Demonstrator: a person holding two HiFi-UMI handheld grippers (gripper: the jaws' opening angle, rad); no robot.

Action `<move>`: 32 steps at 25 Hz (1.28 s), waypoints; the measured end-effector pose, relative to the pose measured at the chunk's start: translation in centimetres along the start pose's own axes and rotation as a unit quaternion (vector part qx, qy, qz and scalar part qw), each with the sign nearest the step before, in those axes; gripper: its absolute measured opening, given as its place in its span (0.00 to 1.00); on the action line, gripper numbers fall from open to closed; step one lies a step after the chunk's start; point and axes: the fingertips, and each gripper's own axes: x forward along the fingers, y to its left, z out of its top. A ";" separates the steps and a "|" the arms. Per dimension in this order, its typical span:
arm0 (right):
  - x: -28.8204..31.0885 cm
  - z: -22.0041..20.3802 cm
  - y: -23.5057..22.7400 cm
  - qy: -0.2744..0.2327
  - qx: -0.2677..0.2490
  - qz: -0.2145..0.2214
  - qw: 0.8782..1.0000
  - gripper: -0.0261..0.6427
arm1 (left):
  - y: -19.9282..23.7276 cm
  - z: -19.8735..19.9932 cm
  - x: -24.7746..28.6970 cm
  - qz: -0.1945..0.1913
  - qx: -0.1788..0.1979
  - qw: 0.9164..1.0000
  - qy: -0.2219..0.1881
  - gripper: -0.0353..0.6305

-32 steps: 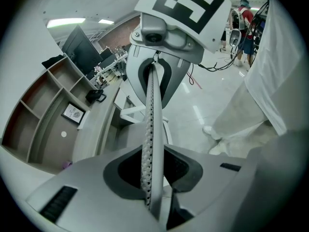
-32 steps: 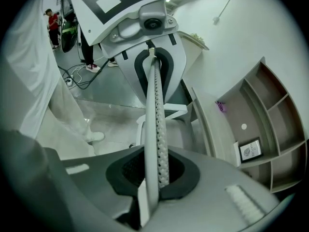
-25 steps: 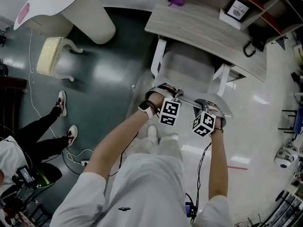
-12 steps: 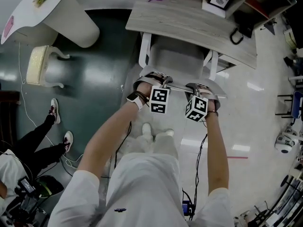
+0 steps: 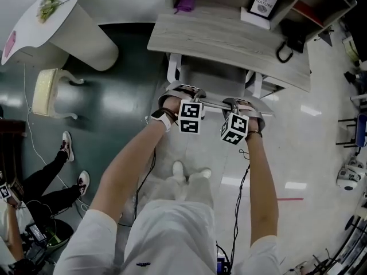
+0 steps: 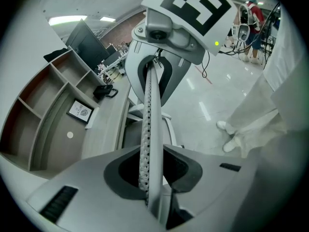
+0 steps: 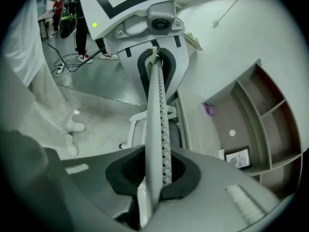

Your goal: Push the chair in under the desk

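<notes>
A white chair [image 5: 211, 80] stands with most of its seat under the grey wooden desk [image 5: 229, 39]. The thin perforated top edge of its backrest [image 5: 215, 103] runs between my two grippers. In the head view my left gripper [image 5: 194, 100] is shut on the left end of that edge, my right gripper [image 5: 236, 105] on the right end. In the left gripper view the backrest edge [image 6: 149, 124] runs up from between my jaws [image 6: 147, 178] to the right gripper [image 6: 161, 57]. In the right gripper view the edge [image 7: 159, 120] is clamped the same way [image 7: 157, 178].
A shelf unit on the desk holds a framed card [image 5: 262, 6] and a purple object [image 5: 184, 2]; a black item [image 5: 287, 47] lies at the desk's right. A white round table [image 5: 63, 16] and a cream stool [image 5: 49, 90] stand left. A seated person's legs [image 5: 51, 176] and floor cables are lower left.
The chair has slid forward, further under the desk, with both grippers still clamped on its backrest. The person has stepped forward behind it.
</notes>
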 end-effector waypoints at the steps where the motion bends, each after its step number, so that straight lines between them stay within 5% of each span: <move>1: 0.3 0.0 -0.6 0.000 0.000 -0.001 1.000 0.11 | 0.6 -0.2 0.2 0.002 0.001 1.000 0.003 0.16; 22: 4.4 -0.3 -9.5 0.008 -0.006 -0.025 1.000 0.12 | 9.9 -2.6 4.1 0.040 0.031 0.998 0.026 0.15; 32: 5.5 -0.9 -11.4 0.023 -0.034 -0.066 0.997 0.12 | 11.8 -2.7 5.0 0.051 0.007 0.998 0.034 0.20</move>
